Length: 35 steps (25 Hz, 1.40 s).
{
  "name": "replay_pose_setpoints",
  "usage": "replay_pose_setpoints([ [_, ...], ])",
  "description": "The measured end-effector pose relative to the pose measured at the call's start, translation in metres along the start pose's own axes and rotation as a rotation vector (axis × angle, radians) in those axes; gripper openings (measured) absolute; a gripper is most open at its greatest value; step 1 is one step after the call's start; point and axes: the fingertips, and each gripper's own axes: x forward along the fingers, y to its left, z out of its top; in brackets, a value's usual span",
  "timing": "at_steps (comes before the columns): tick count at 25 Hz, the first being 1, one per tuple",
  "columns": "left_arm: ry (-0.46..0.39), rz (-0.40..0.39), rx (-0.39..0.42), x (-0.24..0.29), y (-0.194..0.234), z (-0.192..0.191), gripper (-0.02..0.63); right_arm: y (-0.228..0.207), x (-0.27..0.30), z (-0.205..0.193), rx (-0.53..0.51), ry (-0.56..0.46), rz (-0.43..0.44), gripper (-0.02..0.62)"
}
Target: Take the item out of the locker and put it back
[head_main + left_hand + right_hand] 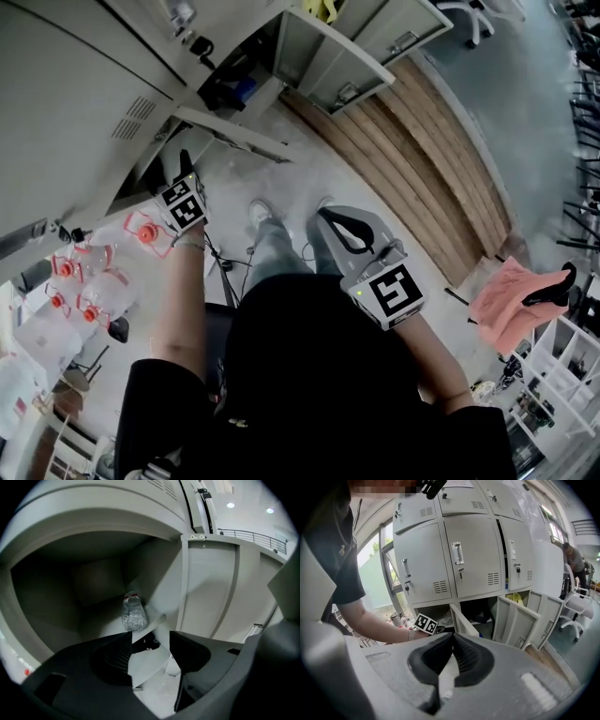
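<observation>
left gripper (151, 637): fingers released, nothing between them | clear bottle (133, 613): on the shelf inside the open locker (93, 536), ahead of the left fingertips, slightly left, not touching | right gripper (453, 637): fingers clenched tip to tip, empty, away from the bottle

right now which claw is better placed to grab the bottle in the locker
Left. The left claw is open, aimed into the grey metal locker at the clear plastic bottle; the right claw is shut, farther back.
</observation>
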Motion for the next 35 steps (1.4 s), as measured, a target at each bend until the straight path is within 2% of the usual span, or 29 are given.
replay_pose_setpoints([
  [14,-0.079,-0.059,-0.041,-0.093,-0.031,0.032,0.255,-0.012,-0.004,0.027,-0.032,-0.119,0.077,-0.003],
  [21,-0.114,-0.117,-0.099,-0.142,-0.053,0.053,0.189,-0.021,-0.008,0.039,-0.043,-0.153,0.1,-0.003],
  [23,-0.135,-0.14,-0.112,-0.157,-0.059,0.062,0.145,-0.02,-0.009,0.042,-0.051,-0.163,0.11,-0.003],
  [30,-0.26,-0.176,-0.078,-0.216,-0.075,0.11,0.034,-0.019,-0.013,0.047,-0.063,-0.19,0.149,-0.003],
  [35,-0.31,-0.263,-0.075,-0.25,-0.102,0.137,0.015,-0.022,-0.018,0.049,-0.079,-0.2,0.173,-0.003],
])
